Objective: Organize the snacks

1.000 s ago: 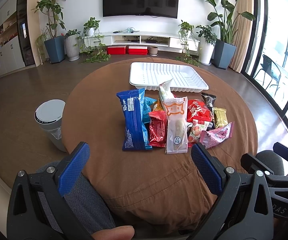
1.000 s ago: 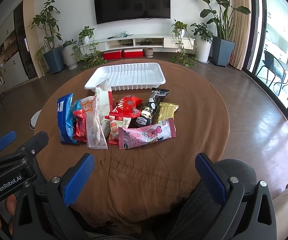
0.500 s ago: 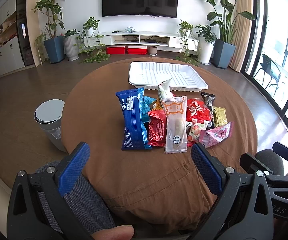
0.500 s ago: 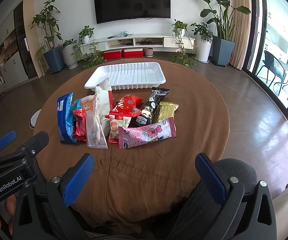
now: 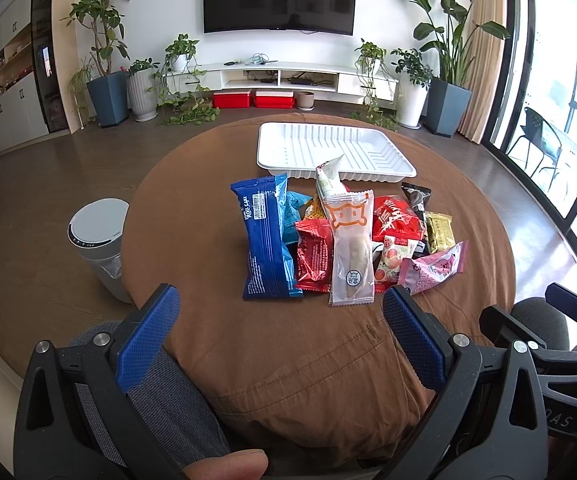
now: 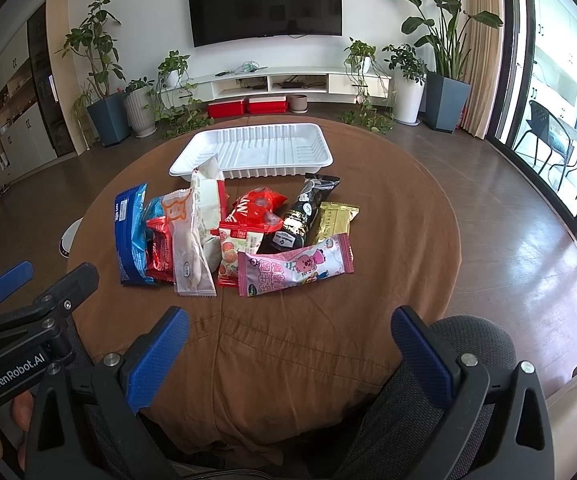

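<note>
A pile of snack packets lies mid-table: a blue roll-cake pack (image 5: 266, 236), a clear pack with an orange cat face (image 5: 350, 248), red packs (image 5: 314, 256), a pink pack (image 6: 294, 270), a black pack (image 6: 304, 212) and a gold pack (image 6: 334, 218). An empty white tray (image 5: 334, 156) (image 6: 252, 152) stands just behind the pile. My left gripper (image 5: 280, 340) is open and empty at the near table edge. My right gripper (image 6: 288, 360) is open and empty, beside it to the right.
The round table has a brown cloth (image 5: 288, 360). A grey bin (image 5: 96, 240) stands on the floor to the left. A grey chair back (image 6: 468, 344) sits below the right gripper. Potted plants and a TV unit line the far wall.
Both grippers have edged very slightly forward toward the pile. The snacks and tray have not moved.
</note>
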The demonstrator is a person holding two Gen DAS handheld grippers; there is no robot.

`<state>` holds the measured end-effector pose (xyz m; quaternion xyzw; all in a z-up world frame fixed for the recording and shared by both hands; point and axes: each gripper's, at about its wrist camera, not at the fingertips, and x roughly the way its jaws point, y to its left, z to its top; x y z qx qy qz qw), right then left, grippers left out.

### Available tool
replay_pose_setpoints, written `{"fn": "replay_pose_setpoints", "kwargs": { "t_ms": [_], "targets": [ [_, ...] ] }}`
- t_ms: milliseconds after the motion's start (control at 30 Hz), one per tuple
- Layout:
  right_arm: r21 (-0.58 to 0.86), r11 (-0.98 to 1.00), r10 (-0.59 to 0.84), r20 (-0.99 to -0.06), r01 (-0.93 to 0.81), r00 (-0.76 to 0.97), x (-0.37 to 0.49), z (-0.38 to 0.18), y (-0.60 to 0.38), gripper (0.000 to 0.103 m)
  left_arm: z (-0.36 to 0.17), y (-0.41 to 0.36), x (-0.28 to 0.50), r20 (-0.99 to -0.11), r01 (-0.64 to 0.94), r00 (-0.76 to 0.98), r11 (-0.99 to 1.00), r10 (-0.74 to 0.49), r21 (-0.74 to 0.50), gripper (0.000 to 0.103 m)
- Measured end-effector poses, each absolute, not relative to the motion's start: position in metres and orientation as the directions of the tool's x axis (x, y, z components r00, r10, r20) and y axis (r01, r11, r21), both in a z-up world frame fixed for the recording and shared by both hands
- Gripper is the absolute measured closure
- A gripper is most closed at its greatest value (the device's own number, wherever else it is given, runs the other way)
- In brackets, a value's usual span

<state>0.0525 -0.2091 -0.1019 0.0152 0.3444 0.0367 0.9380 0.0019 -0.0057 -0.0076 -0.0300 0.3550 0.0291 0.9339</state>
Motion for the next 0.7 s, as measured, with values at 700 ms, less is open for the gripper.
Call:
{"fn": "replay_pose_setpoints", "kwargs": {
  "t_ms": [700],
  "targets": [
    [0.056, 0.997, 0.08, -0.655, -0.057, 0.751, 0.0543, -0.1067, -0.211, 0.0, -0.0159, -0.008, 0.0013, -0.664, -0.063, 0.747, 0.997, 0.023, -0.036, 0.0]
  ]
}}
